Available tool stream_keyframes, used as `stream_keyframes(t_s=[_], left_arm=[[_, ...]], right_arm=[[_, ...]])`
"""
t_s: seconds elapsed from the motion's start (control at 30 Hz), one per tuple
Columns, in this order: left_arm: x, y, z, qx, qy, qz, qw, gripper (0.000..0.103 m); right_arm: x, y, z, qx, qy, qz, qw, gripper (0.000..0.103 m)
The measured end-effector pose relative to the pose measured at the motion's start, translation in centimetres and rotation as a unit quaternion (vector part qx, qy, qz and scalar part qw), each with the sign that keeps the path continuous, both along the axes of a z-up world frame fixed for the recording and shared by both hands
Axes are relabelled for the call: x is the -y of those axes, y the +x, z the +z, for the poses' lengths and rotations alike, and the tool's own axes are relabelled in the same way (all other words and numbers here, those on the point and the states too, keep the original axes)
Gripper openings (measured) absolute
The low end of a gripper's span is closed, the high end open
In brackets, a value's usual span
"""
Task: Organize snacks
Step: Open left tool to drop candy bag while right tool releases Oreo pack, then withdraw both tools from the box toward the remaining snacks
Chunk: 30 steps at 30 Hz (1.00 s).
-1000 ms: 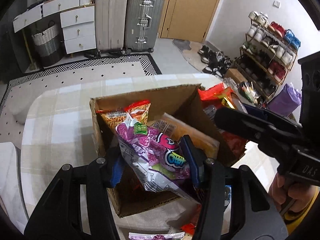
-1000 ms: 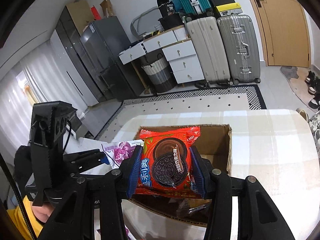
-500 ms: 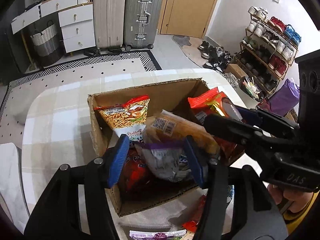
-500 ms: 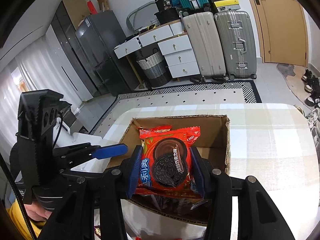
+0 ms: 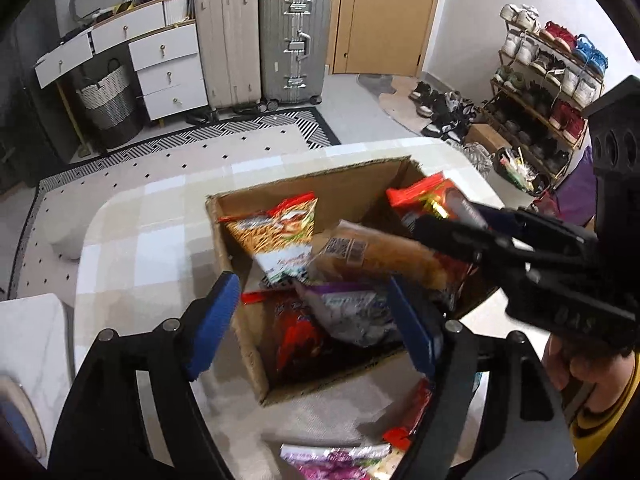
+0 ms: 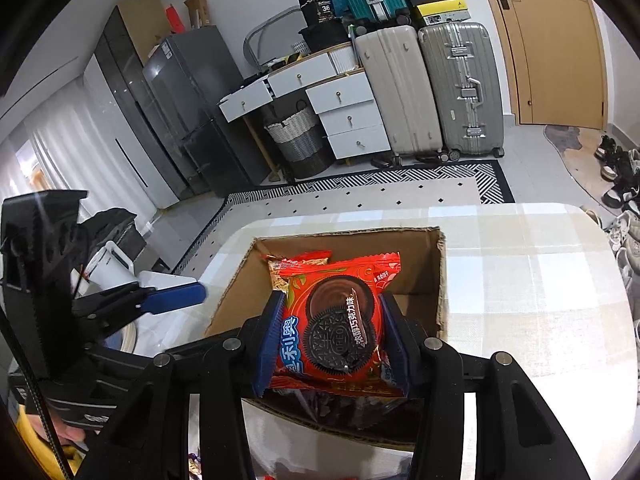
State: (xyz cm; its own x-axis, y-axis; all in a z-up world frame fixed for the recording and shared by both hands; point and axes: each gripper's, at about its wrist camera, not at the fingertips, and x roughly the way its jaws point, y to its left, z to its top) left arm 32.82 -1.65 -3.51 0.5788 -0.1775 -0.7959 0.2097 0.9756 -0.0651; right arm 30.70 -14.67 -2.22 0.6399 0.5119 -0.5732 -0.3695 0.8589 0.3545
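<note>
An open cardboard box (image 5: 344, 188) stands on the checked table. It holds an orange noodle bag (image 5: 276, 232), a brown packet (image 5: 380, 248), a red bag (image 5: 296, 336) and a purple and silver bag (image 5: 348, 312). My left gripper (image 5: 312, 320) hovers over the box's near end with its jaws opening. Its blue pads (image 5: 212, 324) touch nothing, and the purple bag lies loose below them. My right gripper (image 6: 332, 336) is shut on a red Oreo pack (image 6: 336, 328), held upright over the box (image 6: 440, 280). From the left wrist view it reaches in from the right (image 5: 448, 216).
Loose snack packs (image 5: 336, 460) lie on the table (image 5: 152, 248) in front of the box. A person's hand (image 5: 580, 368) grips the right tool. Beyond the table are a patterned rug, suitcases (image 5: 296, 40), white drawers (image 6: 348, 120) and a shoe rack (image 5: 552, 80).
My left gripper let go of the purple bag, which dropped into the box, and its jaws spread wide. The right gripper kept its hold on the Oreo pack and edged further over the box.
</note>
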Motion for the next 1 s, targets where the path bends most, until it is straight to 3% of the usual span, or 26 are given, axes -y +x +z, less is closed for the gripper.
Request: stream_keyframes(t_s=[0.47, 0.87, 0.93, 1.0], left_arm=[[-2.9, -4.7, 2.4, 0.006, -0.009, 0.026, 0.9996, 0.078], [-2.1, -10.7, 6.6, 0.035, -0.006, 0.024, 0.9991, 0.079], [-1.9, -12.1, 7.4, 0.041, -0.007, 0.025, 0.9988, 0.079], [-1.8, -13.7, 8.3, 0.048, -0.009, 0.024, 0.9985, 0.079]], right_arm=[[-1.1, -0.3, -0.5, -0.016, -0.024, 0.008, 1.0, 0.052], [1.3, -6.4, 3.3, 0.023, -0.007, -0.008, 1.0, 0.052], [1.5, -7.8, 4.1, 0.031, -0.007, -0.007, 0.999, 0.054], [1.6, -9.4, 4.9, 0.041, -0.007, -0.006, 0.999, 0.063]])
